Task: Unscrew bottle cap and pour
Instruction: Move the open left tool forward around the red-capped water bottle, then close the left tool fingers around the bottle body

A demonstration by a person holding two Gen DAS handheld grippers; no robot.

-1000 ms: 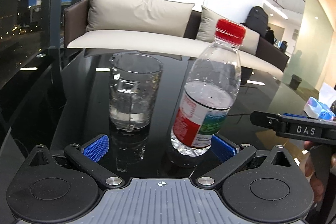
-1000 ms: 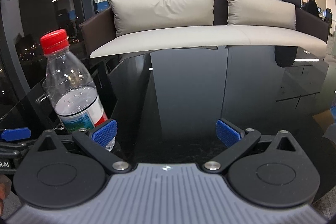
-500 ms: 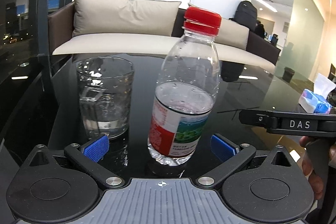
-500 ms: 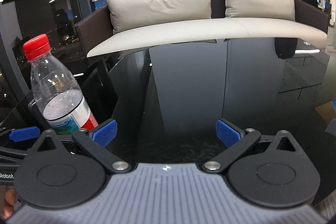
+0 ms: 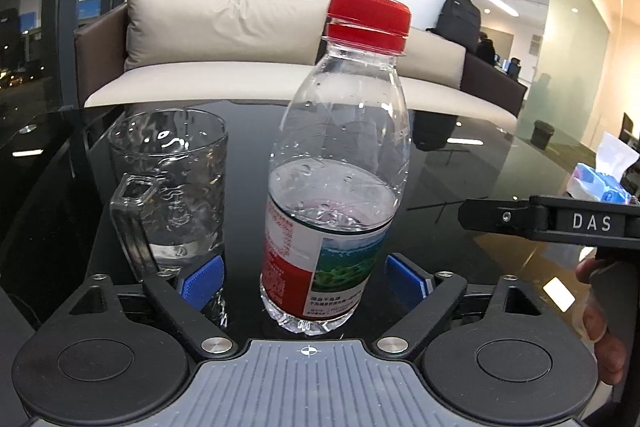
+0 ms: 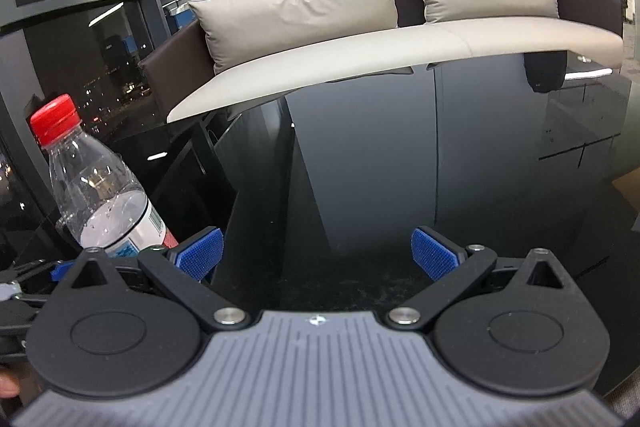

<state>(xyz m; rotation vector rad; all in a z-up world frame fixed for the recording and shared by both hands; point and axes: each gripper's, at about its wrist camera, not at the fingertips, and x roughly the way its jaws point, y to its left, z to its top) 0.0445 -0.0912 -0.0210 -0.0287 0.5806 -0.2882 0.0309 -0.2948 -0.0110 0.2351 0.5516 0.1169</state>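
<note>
The bottle [image 5: 334, 187] stood upright on the shiny black counter [image 5: 460, 187] with its red cap [image 5: 368, 17] on. It sat between the blue pads of the left gripper [image 5: 306, 281], whose jaws were spread wide and not touching it. A glass mug [image 5: 168, 191] with a little water stood just beside it. The right gripper [image 6: 318, 255] had its jaws spread too, holding nothing, with the bottle off to its left.

The bottle [image 5: 336, 163] is clear, thin plastic with a glossy printed label and a ribbed red plastic cap [image 5: 368, 19]. Left of it, the mug [image 5: 168, 187] is thick, wavy clear glass. The table [image 6: 400, 167] is black and mirror-glossy. The far sofa [image 6: 360, 39] has matt beige cushions.
</note>
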